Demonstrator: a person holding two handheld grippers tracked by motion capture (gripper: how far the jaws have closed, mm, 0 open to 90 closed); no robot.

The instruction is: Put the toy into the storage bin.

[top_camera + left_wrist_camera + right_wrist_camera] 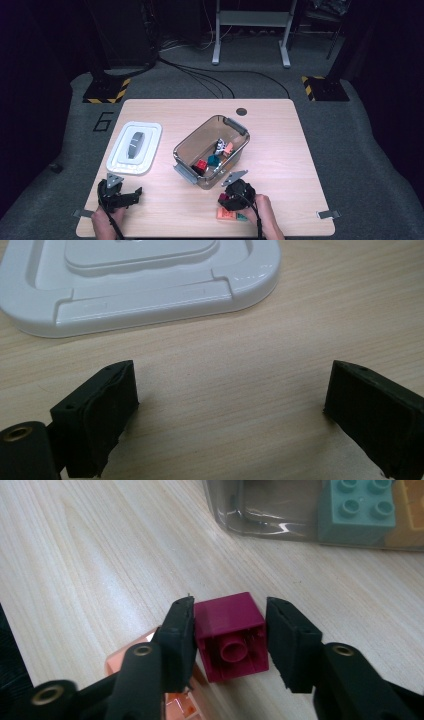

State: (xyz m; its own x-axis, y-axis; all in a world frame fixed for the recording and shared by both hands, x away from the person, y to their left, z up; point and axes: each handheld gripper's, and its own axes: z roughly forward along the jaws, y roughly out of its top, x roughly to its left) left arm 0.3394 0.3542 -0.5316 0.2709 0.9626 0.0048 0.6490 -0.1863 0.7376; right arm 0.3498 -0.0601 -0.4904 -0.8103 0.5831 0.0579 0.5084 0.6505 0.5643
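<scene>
Right tongs [230, 640] low over the light wooden tabletop [90, 555], jaws pressed on both sides of a small magenta plastic building block [230, 630]; block tipped so its hollow underside with one round tube faces the camera. Touching it on the near side, a salmon-pink plastic block [175, 700]. Left tongs [230, 405] spread wide, nothing between. Beyond: white plastic lid [150, 295]; clear grey plastic bin [212, 150] with blocks inside, a teal studded brick [355, 510] among them.
</scene>
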